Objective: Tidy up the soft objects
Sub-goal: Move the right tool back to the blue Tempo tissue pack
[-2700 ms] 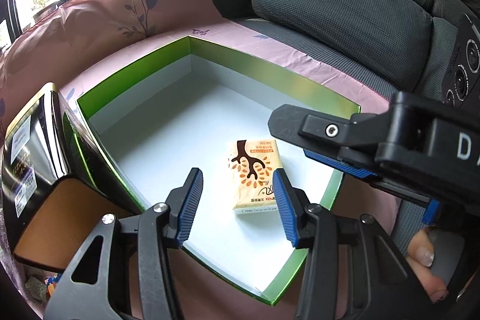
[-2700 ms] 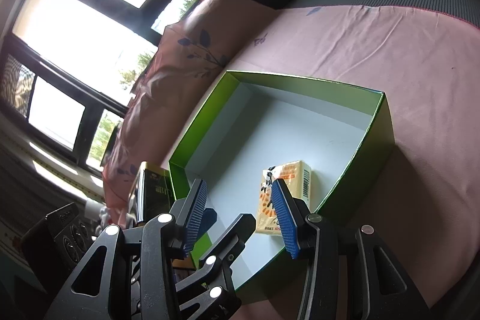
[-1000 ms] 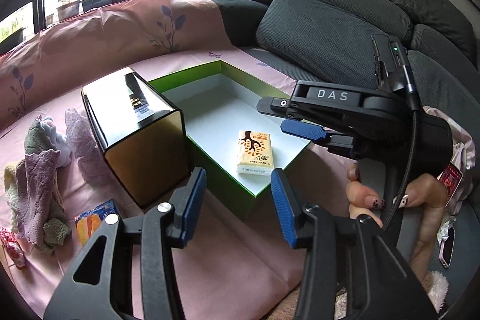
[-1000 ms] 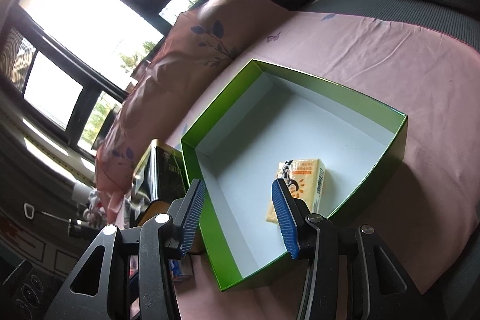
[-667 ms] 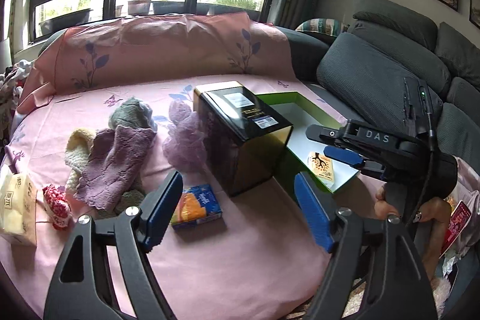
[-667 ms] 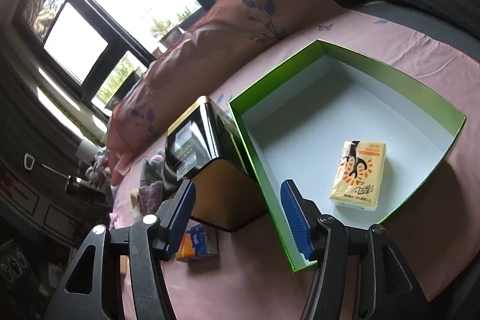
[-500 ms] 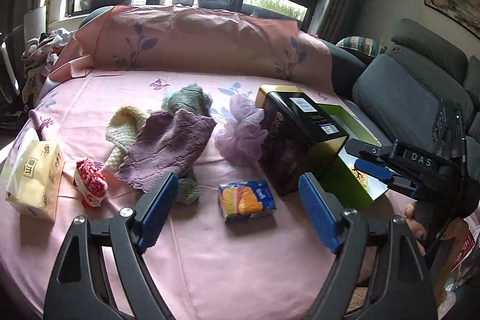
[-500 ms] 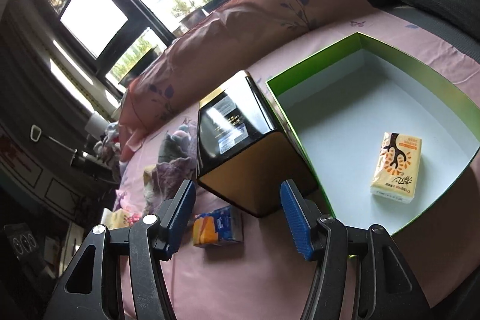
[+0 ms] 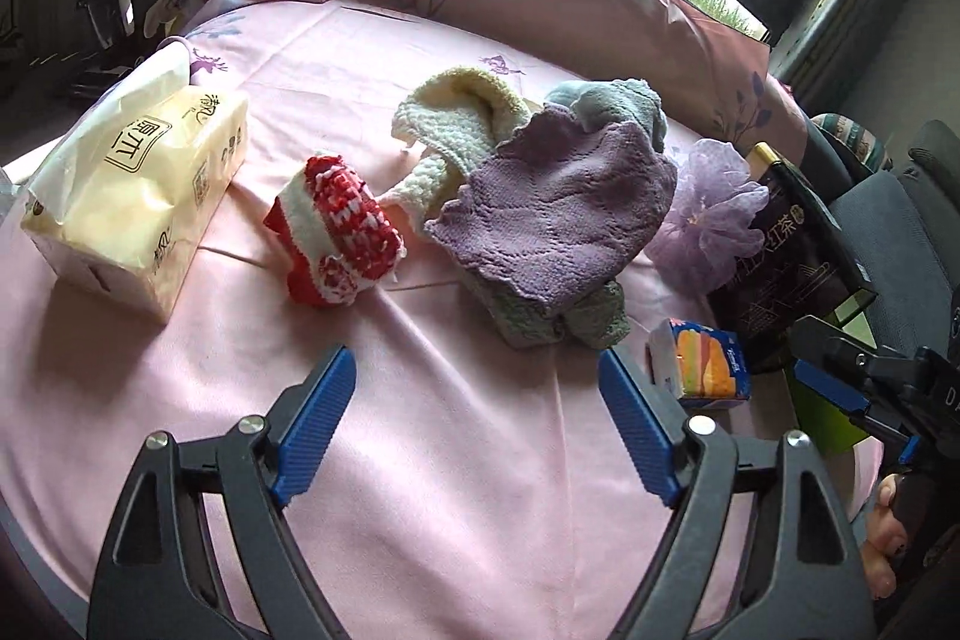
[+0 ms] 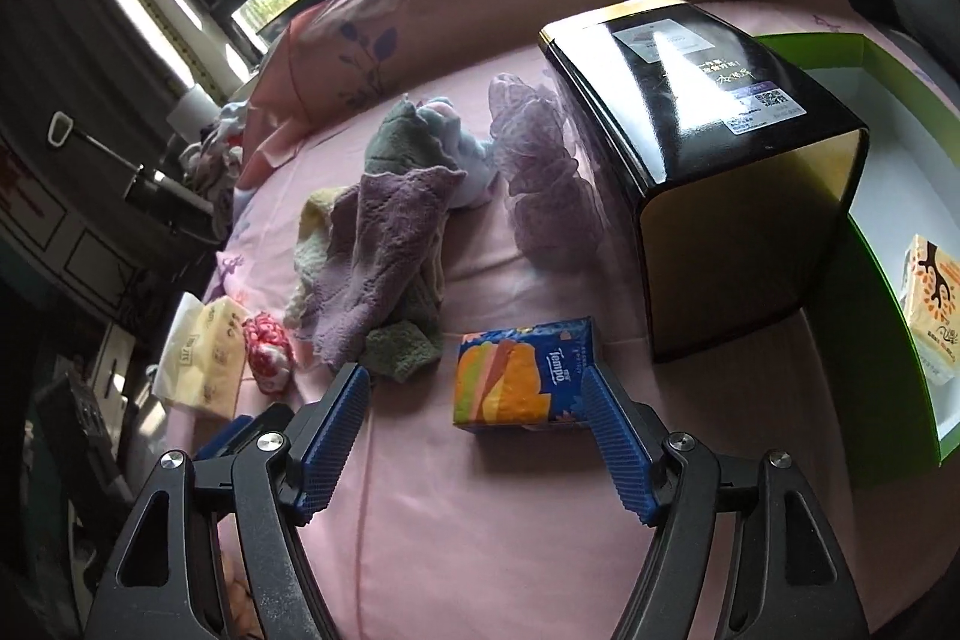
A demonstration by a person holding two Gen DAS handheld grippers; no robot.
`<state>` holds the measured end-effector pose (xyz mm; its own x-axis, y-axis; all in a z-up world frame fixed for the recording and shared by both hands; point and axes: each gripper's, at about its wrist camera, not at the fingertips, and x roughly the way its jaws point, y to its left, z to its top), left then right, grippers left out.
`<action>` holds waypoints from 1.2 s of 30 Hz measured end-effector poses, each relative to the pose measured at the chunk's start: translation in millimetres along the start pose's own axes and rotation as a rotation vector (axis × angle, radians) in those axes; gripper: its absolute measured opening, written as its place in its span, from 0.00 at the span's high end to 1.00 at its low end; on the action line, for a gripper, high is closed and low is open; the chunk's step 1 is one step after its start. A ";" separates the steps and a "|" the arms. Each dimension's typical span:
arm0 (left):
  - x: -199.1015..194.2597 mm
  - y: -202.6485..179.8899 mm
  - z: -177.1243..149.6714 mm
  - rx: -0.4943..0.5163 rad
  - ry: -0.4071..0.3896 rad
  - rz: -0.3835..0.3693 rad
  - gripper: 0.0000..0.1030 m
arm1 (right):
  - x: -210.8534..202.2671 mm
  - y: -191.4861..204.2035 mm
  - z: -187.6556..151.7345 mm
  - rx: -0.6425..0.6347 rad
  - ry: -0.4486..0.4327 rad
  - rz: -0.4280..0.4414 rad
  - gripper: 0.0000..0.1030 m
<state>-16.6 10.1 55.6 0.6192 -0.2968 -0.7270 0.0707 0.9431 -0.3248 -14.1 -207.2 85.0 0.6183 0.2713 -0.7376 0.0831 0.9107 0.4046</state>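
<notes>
The right hand-held gripper (image 10: 474,436) points down at the blue-and-orange tissue pack (image 10: 522,379), which lies flat on the pink cloth of the table (image 10: 480,550), just in front of the black tin (image 10: 708,148). Its jaws are opening and hold nothing; the right pad stands just beside the pack's near right corner, the left pad well clear on bare cloth.

The left hand-held gripper (image 9: 474,424) is wide open and empty above bare cloth, short of the pile of knitted cloths (image 9: 552,214). The red-and-white knitted piece (image 9: 336,232) and the large tissue packet (image 9: 138,196) lie to its left.

The step in hand appears to be picking the tissue pack for transfer to the green box (image 10: 876,316), where one small tissue pack (image 10: 933,304) already lies.

Procedure for a clean grasp:
1. Shift the right gripper leftward until the pack is centred between the pads.
2. Align the pads parallel to the pack's long sides.
3. Lower until the pad tips nearly reach the cloth, so that no cloth is pinched.
4. Close gently; the pack is soft and will compress.
5. Lift clear of the tin before moving toward the box.
</notes>
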 end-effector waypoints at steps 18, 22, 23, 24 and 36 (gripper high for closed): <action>-3.6 14.5 1.9 -0.030 0.006 -0.001 0.20 | 46.5 25.8 -10.8 -0.149 0.034 -0.301 0.27; -4.4 16.2 2.7 -0.040 0.006 -0.007 0.20 | 44.2 18.7 -8.0 -0.138 0.032 -0.330 0.27; -4.5 16.2 2.6 -0.040 0.008 -0.008 0.20 | 46.0 15.8 -7.8 -0.127 0.044 -0.326 0.27; -4.4 15.9 2.7 -0.039 0.009 -0.009 0.20 | 47.5 12.8 -7.9 -0.112 0.056 -0.319 0.27; -5.9 18.2 2.8 -0.059 0.008 -0.020 0.20 | 57.7 27.9 -16.5 -0.164 0.097 -0.182 0.27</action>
<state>-16.8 29.5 55.7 0.6121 -0.3170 -0.7244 0.0368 0.9266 -0.3744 11.0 -161.0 44.9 0.5259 0.1194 -0.8421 0.0538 0.9834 0.1730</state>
